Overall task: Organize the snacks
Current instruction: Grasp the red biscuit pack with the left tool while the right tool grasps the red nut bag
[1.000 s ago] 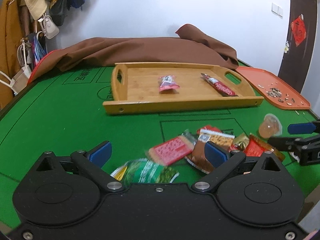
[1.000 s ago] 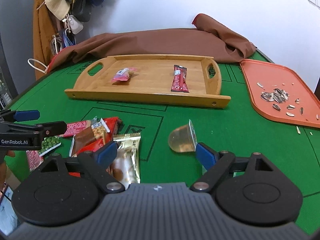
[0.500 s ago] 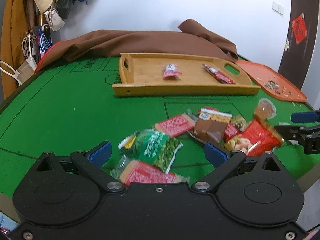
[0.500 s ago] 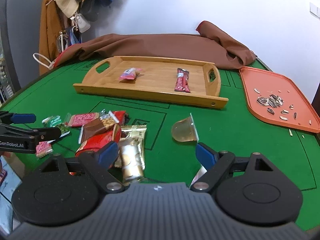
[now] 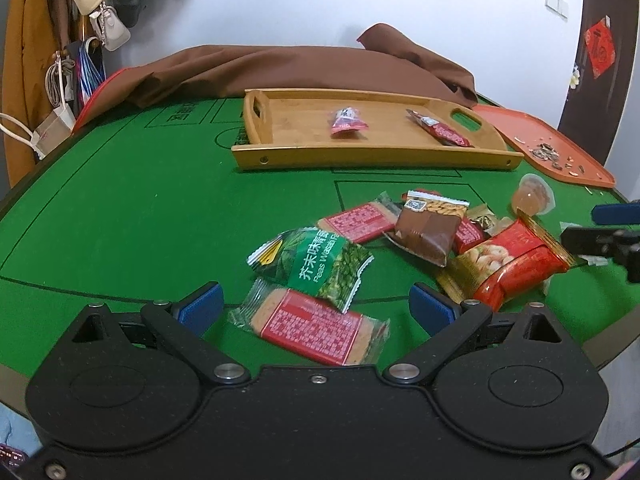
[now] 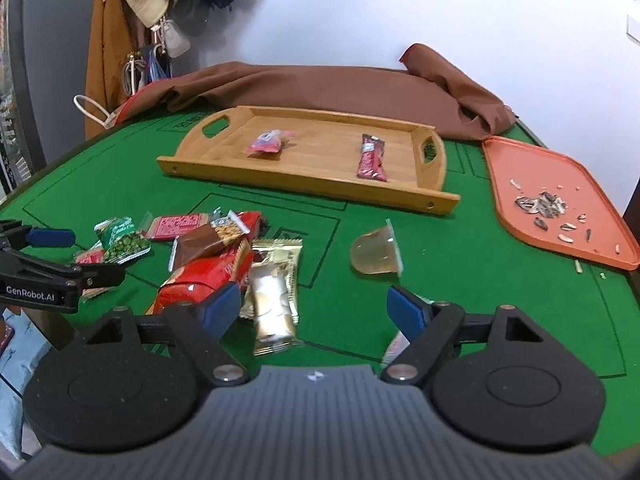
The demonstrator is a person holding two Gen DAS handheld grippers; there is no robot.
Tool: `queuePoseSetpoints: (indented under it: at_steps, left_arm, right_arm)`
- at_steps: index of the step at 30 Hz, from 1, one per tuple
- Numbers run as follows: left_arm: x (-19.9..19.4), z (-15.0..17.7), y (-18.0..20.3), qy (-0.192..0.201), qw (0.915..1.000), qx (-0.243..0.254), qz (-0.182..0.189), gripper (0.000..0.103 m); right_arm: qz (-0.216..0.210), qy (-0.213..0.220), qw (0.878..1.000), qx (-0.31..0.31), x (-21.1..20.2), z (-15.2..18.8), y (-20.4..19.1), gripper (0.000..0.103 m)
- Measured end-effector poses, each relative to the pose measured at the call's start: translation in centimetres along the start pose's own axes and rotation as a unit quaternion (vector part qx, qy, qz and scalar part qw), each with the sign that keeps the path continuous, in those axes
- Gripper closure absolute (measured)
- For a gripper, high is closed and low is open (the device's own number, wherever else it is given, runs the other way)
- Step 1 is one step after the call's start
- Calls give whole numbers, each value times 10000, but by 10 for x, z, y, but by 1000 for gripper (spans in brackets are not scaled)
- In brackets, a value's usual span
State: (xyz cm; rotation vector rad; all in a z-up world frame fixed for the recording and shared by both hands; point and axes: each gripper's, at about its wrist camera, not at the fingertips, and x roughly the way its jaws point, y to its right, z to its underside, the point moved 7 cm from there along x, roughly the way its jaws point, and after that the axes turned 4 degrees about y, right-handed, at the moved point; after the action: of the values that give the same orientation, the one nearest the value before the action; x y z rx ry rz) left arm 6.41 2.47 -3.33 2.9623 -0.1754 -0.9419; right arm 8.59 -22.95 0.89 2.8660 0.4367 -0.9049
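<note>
On the green felt table [image 6: 460,240] we've got the wooden tray [image 6: 320,188] as our landmark, a rectangular bamboo-looking thing with cut-out handles at both ends. Inside it sit just two snacks: a small pink crinkly packet [image 6: 269,142] toward one end and a long dark-red bar wrapper [image 6: 372,158] toward the other, well apart from each other.

Beside the tray's far end is a flat orange tray [image 6: 520,216] holding a scatter of sunflower seed shells [image 6: 540,205].

In front of the wooden tray, nearer us, lies the loose pile: a green wasabi pea bag [image 5: 316,262] overlapping a red-labelled cracker pack [image 5: 312,326], another red cracker pack [image 5: 356,222], a brown nut bag [image 5: 430,230], a shiny puffy red bag [image 5: 508,264] and a glossy gold wrapper [image 6: 274,296]. A clear domed jelly cup [image 6: 376,254] lies tipped on its side, apart from the pile.

Our left gripper [image 5: 316,308] hangs spread wide over the lower cracker pack, pads not touching it. Our right gripper [image 6: 314,308] has its jaws closing but still wide, gold wrapper between them, nothing squeezed yet.

Behind the tray there's a rumpled brown cloth [image 6: 340,84].
</note>
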Motion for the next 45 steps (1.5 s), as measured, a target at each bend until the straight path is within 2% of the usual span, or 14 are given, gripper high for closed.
queuePoseSetpoints:
  at_steps: [5, 12, 20, 24, 37, 45]
  left_arm:
    - [0, 4, -1, -53, 10000, 36, -5, 4]
    - [-2, 9, -2, -119, 9999, -6, 68, 9]
    - [-2, 12, -2, -144, 9998, 99, 89, 13]
    - [-1, 12, -1, -123, 9997, 196, 63, 13]
    - [2, 13, -5, -99, 9996, 278, 25, 15]
    - [1, 15, -5, -44, 9995, 326, -14, 15]
  right_arm:
    - [-140, -38, 9999, 74, -4, -1, 0, 16]
    - [-445, -53, 9988, -211, 2, 3, -30, 16]
    - [-437, 139, 9925, -1130, 16, 9, -75, 15]
    - [-464, 161, 9895, -1361, 24, 11, -88, 15]
    - [-621, -70, 9896, -1293, 37, 14, -93, 16]
    - [-427, -23, 9882, -1470, 41, 17, -92, 16]
